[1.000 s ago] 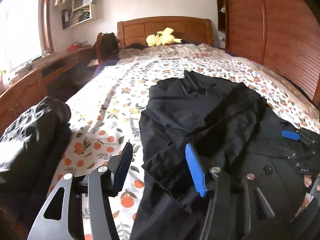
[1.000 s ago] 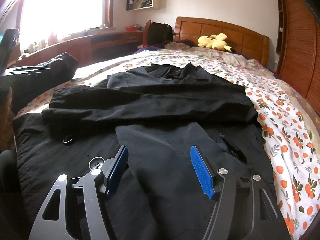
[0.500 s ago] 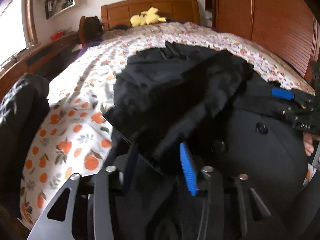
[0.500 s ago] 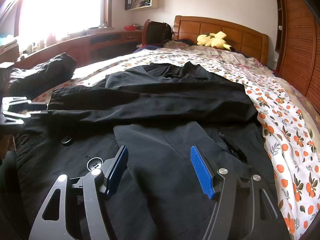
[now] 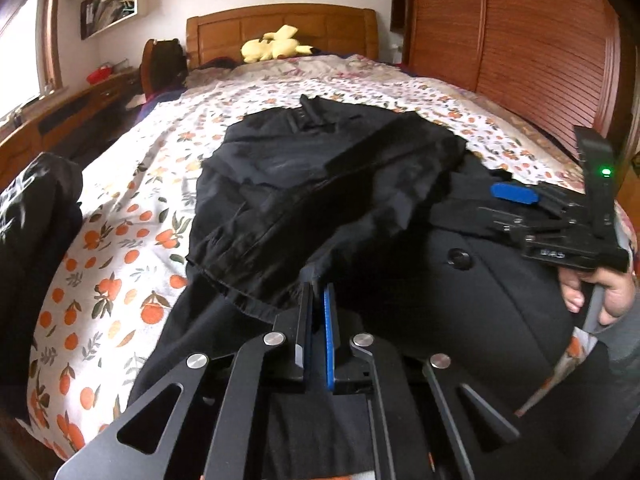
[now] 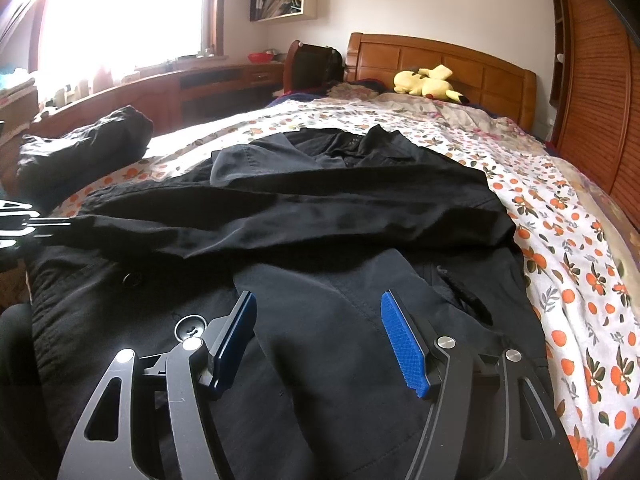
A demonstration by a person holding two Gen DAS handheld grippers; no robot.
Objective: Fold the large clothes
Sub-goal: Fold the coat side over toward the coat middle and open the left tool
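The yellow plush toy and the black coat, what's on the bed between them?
Only flowery bedspread lies between the plush toy and the coat, seen in both views.

A home bedroom — wooden bed [image 6: 440, 60], floral sheet [image 6: 560, 240], plush toy [image 6: 426, 82].

The black coat [image 6: 320, 224] is matt woven cloth with glossy plastic buttons [image 6: 191, 327]; the bedsheet [image 6: 568, 264] is soft printed cotton; the far headboard [image 6: 440, 60] is smooth varnished wood; the right gripper [image 6: 318, 332] has matt black metal arms and ribbed blue pads [image 6: 404, 348].
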